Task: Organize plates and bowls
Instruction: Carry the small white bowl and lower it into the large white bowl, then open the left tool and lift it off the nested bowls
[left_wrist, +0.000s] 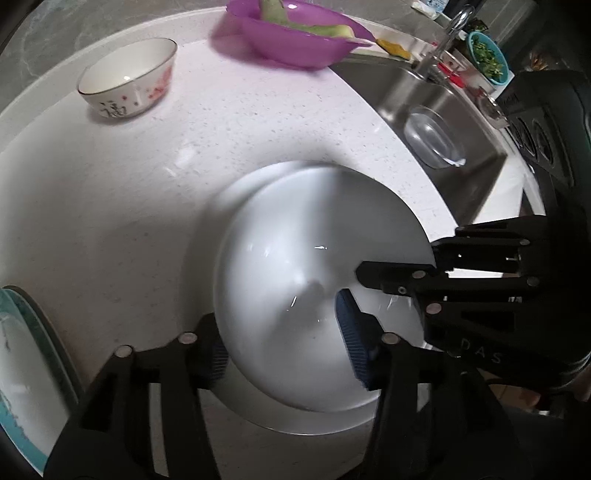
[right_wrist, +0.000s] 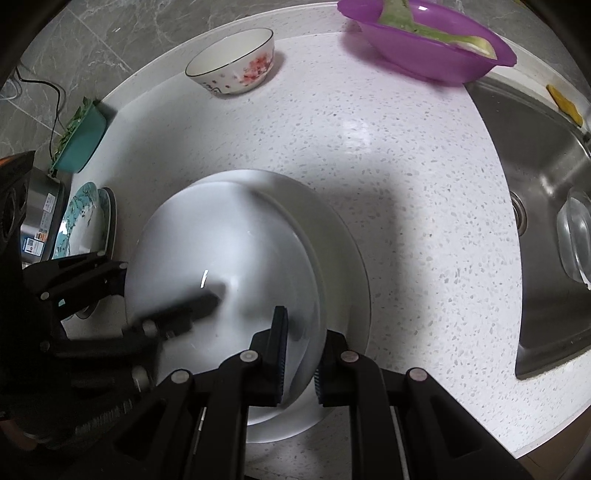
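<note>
Pointing steeply down, the right hand-held gripper (right_wrist: 299, 354) pinches the white bowl's (right_wrist: 229, 258) rim; the left hand-held gripper (left_wrist: 284, 332) straddles it, unclamped.

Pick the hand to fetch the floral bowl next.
Left, likely. Left gripper stands open, holding nothing; the floral bowl lies up-left of it. Right gripper is clamped on the white bowl rim.

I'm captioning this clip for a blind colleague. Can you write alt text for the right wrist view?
The right gripper pinches the near rim of a white bowl sitting over a white plate on a speckled countertop; the left gripper, open, straddles the bowl's left rim. Behind stand a floral bowl and a purple basin; a steel sink lies right.
</note>
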